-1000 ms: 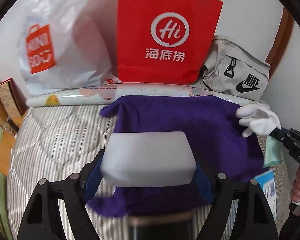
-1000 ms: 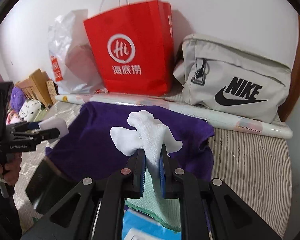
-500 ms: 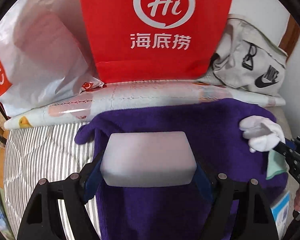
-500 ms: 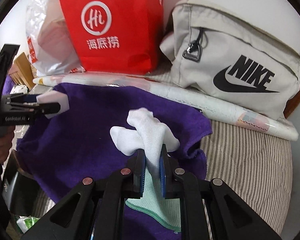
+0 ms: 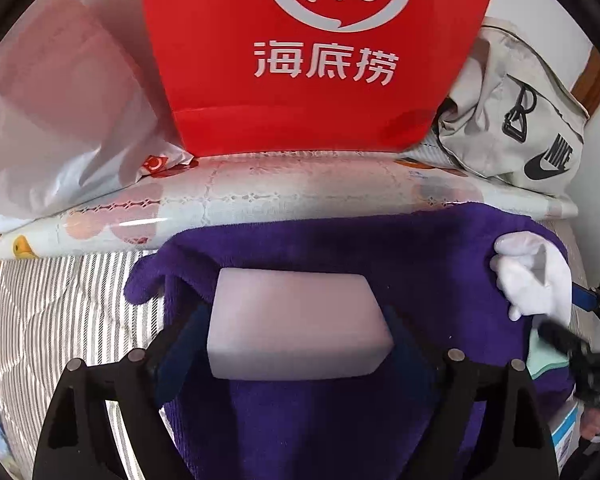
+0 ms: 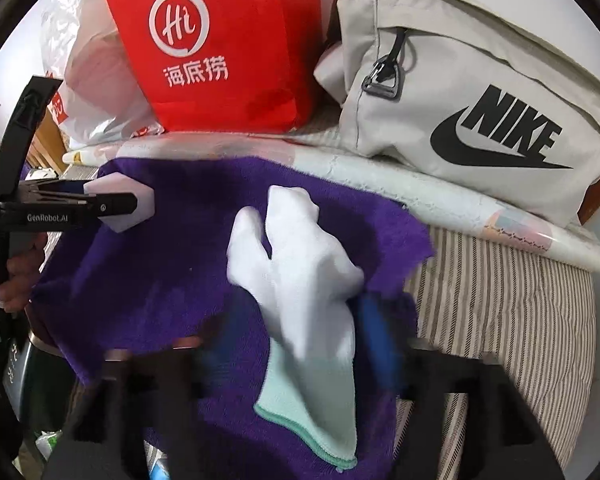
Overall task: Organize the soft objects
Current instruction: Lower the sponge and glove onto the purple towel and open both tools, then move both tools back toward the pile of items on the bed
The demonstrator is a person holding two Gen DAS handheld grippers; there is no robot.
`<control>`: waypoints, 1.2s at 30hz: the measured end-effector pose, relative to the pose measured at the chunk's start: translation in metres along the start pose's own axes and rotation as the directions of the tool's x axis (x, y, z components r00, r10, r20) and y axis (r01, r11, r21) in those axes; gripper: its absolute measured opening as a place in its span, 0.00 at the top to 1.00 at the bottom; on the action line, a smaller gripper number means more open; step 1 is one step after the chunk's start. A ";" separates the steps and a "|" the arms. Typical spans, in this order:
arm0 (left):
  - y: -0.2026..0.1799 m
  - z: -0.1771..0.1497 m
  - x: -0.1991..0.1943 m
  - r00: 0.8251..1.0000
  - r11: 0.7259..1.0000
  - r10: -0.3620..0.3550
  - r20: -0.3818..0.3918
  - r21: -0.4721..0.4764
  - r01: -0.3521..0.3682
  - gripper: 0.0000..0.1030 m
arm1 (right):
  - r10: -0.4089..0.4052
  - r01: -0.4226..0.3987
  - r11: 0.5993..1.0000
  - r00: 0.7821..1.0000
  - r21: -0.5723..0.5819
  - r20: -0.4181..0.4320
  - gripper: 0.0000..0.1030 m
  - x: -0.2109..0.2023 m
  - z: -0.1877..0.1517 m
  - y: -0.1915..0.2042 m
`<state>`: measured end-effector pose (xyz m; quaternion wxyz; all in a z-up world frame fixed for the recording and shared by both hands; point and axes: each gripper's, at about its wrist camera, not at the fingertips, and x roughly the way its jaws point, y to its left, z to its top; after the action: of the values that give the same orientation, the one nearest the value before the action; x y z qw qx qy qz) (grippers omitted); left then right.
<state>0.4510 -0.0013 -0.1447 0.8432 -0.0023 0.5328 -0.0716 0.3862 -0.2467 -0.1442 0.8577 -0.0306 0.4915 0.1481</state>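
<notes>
A purple towel (image 5: 340, 248) (image 6: 160, 280) is spread on the striped bed. My left gripper (image 5: 300, 332) points down at it with a white foam block (image 5: 300, 320) between its blue pads. Its jaws are opening, and a thin gap shows at each side of the block. In the right wrist view that gripper (image 6: 112, 204) and block (image 6: 136, 208) sit over the towel's left part. My right gripper (image 6: 302, 332) is blurred and its jaws are opening. A white sock with a mint cuff (image 6: 300, 256) (image 5: 536, 280) lies loose between them on the towel.
A red paper bag (image 5: 312, 80) and a white plastic bag (image 5: 60, 100) stand against the wall. A grey Nike bag (image 6: 480, 100) sits at the back right. A rolled patterned sheet (image 5: 260, 200) runs behind the towel. Striped mattress (image 6: 500, 320) lies to the right.
Both grippers have come forward and lower over the towel. The right jaws, shut on the sock before, have opened off it. The left jaws have widened around the foam block.
</notes>
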 end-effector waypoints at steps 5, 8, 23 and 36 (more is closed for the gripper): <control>0.002 -0.005 -0.011 1.000 1.000 0.008 0.013 -0.002 -0.008 0.14 | 0.002 -0.002 1.000 1.000 -0.002 0.019 0.27 -0.010 -0.001 0.004; 0.004 -0.009 -0.018 1.000 1.000 0.007 0.029 -0.006 -0.006 0.14 | -0.008 0.008 1.000 1.000 0.003 0.016 0.26 -0.016 -0.002 0.005; 0.012 -0.044 -0.046 0.999 0.997 -0.042 -0.005 -0.062 0.041 0.14 | 0.001 -0.002 1.000 0.998 0.012 0.056 0.26 -0.059 -0.023 0.019; 0.025 -0.117 -0.143 0.986 0.982 -0.122 0.116 -0.130 0.137 0.14 | 0.010 -0.012 1.000 0.990 0.012 0.141 0.17 -0.145 -0.085 0.068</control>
<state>0.2887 0.0493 -0.0689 0.8621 -0.0992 0.4890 -0.0891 0.2276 -0.2313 -0.0581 0.8896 -0.0121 0.4306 0.1515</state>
